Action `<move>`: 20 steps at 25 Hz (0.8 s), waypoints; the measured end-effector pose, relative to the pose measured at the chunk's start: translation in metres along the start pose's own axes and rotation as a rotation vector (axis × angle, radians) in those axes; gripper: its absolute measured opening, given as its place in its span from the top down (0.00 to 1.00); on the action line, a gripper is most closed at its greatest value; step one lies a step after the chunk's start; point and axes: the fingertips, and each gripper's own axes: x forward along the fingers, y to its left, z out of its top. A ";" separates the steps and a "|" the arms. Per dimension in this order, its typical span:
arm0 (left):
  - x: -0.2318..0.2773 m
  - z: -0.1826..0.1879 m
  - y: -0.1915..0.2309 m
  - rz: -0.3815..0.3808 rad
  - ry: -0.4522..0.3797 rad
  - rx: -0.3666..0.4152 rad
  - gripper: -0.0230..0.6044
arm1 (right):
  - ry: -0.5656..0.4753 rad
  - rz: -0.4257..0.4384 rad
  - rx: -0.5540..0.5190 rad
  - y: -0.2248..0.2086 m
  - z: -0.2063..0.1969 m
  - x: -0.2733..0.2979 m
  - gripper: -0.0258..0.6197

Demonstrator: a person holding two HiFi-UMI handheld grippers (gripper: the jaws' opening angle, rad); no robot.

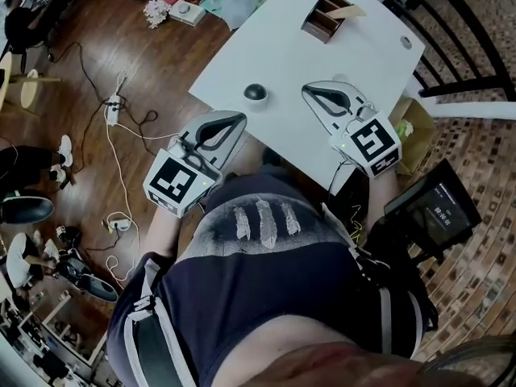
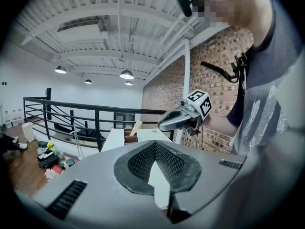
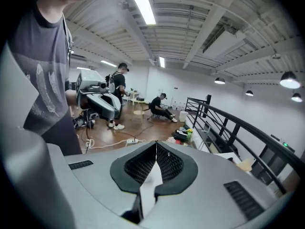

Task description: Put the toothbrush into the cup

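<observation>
A small dark round thing [image 1: 255, 93], which may be the cup, stands on the white table [image 1: 298, 47] near its front edge. A pale stick [image 1: 345, 11] lies across a wooden compartment box [image 1: 326, 16] at the far end; I cannot tell whether it is the toothbrush. My left gripper [image 1: 239, 118] hovers at the table's near corner, shut and empty. My right gripper [image 1: 309, 89] hangs over the table's front edge, right of the dark thing, also shut on nothing. The left gripper view shows the right gripper [image 2: 183, 116] and the box [image 2: 129, 136]. The right gripper view shows the left gripper [image 3: 102, 101].
Cables and a power strip [image 1: 113, 107] trail over the wooden floor at left. A black railing [image 1: 459, 22] runs past the table's right side. A dark screen [image 1: 435, 208] and a cardboard box [image 1: 407, 131] stand at right. People [image 3: 159, 106] sit and stand far off.
</observation>
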 end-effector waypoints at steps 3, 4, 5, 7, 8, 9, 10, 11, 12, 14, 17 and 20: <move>0.006 0.001 0.003 0.010 0.013 -0.014 0.98 | 0.026 -0.065 -0.051 -0.037 0.000 -0.009 0.96; 0.007 0.001 0.004 0.012 0.017 -0.011 0.98 | 0.038 -0.088 -0.068 -0.051 0.000 -0.012 0.96; 0.009 0.001 0.005 0.014 0.020 -0.007 0.98 | 0.049 -0.110 -0.082 -0.064 -0.001 -0.014 0.96; 0.013 0.002 0.008 0.018 0.023 -0.004 0.98 | 0.063 -0.145 -0.094 -0.093 -0.002 -0.019 0.96; 0.015 0.003 0.009 0.020 0.027 -0.009 0.98 | 0.068 -0.159 -0.095 -0.107 -0.002 -0.020 0.96; 0.018 0.003 0.009 0.021 0.033 -0.016 0.98 | 0.073 -0.172 -0.095 -0.122 -0.004 -0.021 0.96; 0.020 0.003 0.009 0.022 0.039 -0.021 0.98 | 0.081 -0.185 -0.098 -0.136 -0.006 -0.022 0.96; 0.023 0.003 0.009 0.023 0.044 -0.023 0.98 | 0.094 -0.200 -0.106 -0.151 -0.010 -0.022 0.96; 0.026 0.003 0.010 0.025 0.047 -0.022 0.98 | 0.112 -0.217 -0.118 -0.166 -0.015 -0.022 0.96; 0.031 0.004 0.013 0.031 0.052 -0.010 0.98 | 0.161 -0.252 -0.145 -0.196 -0.026 -0.020 0.96; 0.037 0.006 0.015 0.045 0.060 -0.014 0.98 | 0.233 -0.299 -0.225 -0.229 -0.039 -0.013 0.96; 0.041 0.010 0.014 0.062 0.074 -0.020 0.98 | 0.293 -0.315 -0.332 -0.247 -0.047 -0.007 0.96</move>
